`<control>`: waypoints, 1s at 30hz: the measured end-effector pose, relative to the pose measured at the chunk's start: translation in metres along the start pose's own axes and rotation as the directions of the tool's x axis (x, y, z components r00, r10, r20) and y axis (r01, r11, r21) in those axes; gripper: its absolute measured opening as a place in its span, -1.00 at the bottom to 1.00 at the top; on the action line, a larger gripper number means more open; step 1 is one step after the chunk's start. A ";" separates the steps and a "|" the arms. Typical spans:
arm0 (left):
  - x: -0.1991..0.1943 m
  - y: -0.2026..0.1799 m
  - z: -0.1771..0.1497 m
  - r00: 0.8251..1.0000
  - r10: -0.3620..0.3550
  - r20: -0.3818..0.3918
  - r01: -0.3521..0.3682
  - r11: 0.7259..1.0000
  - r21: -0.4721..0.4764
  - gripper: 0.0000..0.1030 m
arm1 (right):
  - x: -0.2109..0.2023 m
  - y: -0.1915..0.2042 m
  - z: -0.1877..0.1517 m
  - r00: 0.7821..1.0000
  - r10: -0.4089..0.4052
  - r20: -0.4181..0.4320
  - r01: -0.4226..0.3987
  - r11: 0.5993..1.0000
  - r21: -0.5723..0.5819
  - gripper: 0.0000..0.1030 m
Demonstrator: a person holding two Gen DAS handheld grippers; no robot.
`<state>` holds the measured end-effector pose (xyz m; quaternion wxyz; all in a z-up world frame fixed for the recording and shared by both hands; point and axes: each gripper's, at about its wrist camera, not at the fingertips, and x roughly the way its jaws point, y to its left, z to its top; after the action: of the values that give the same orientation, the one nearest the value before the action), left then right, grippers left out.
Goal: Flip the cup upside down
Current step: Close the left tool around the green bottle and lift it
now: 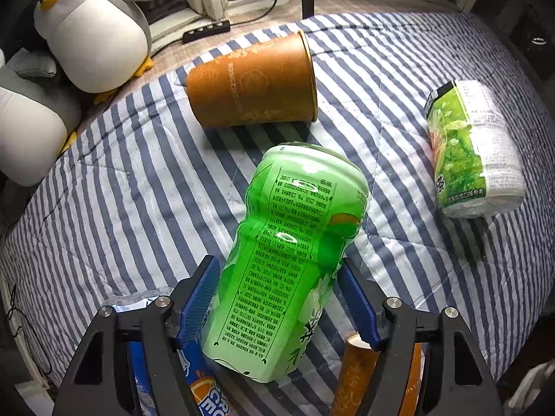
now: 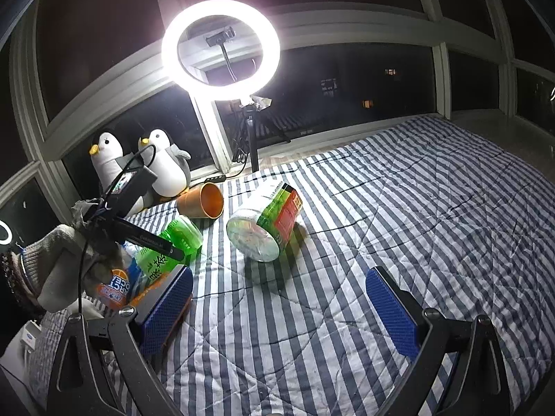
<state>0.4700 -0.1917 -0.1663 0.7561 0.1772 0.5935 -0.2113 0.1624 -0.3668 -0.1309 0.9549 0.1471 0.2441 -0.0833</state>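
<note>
My left gripper (image 1: 277,301) is shut on a green plastic cup (image 1: 288,263) with printed text and holds it tilted above the striped blanket, its closed end pointing away from me. The same cup shows in the right wrist view (image 2: 173,242), held by the left gripper at the left. My right gripper (image 2: 277,308) is open and empty, low over the blanket, apart from all cups.
An orange paper cup (image 1: 253,83) lies on its side ahead. A green-and-white labelled cup (image 1: 471,149) lies on its side at the right. Another orange cup (image 1: 357,374) and a blue-orange packet (image 1: 204,395) lie under my left gripper. Penguin plushies (image 1: 93,24) sit far left. A ring light (image 2: 220,46) stands behind.
</note>
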 end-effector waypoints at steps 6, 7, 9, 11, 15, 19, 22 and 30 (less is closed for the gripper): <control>-0.028 0.002 -0.007 0.997 -0.004 0.073 0.005 1.000 -0.021 0.38 | -0.004 0.007 -0.003 1.000 0.008 0.019 -0.008 1.000 -0.009 0.91; -0.034 0.001 -0.008 0.997 -0.002 0.083 0.004 1.000 -0.023 0.37 | -0.006 0.009 -0.003 1.000 0.009 0.023 -0.009 1.000 -0.012 0.91; -0.047 0.000 -0.012 0.994 -0.003 0.108 0.007 1.000 -0.030 0.36 | -0.009 0.011 -0.004 0.999 0.011 0.035 -0.011 1.000 -0.018 0.91; -0.058 -0.001 -0.015 0.992 -0.014 0.125 0.019 0.999 -0.039 0.35 | -0.013 0.012 -0.006 0.999 0.013 0.047 -0.012 1.000 -0.018 0.91; -0.088 -0.014 -0.032 0.979 -0.026 0.204 0.031 0.999 -0.019 0.34 | -0.022 0.009 -0.012 0.998 0.008 0.062 -0.008 1.000 -0.006 0.91; -0.112 -0.038 -0.058 0.968 -0.063 0.244 0.064 0.998 0.004 0.33 | -0.033 0.001 -0.020 0.998 0.005 0.070 -0.006 1.000 0.014 0.91; -0.126 -0.058 -0.089 0.958 -0.097 0.270 0.098 0.995 0.010 0.32 | -0.040 -0.004 -0.026 0.997 -0.003 0.072 0.002 1.000 0.014 0.91; -0.111 -0.110 -0.177 0.949 -0.134 0.285 0.144 0.990 -0.013 0.17 | -0.062 -0.020 -0.050 0.999 0.014 0.032 -0.015 1.000 0.024 0.91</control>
<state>0.2436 -0.1815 -0.1016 0.8196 0.0901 0.4934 -0.2772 0.0816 -0.3643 -0.1474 0.9574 0.1592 0.2266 -0.0818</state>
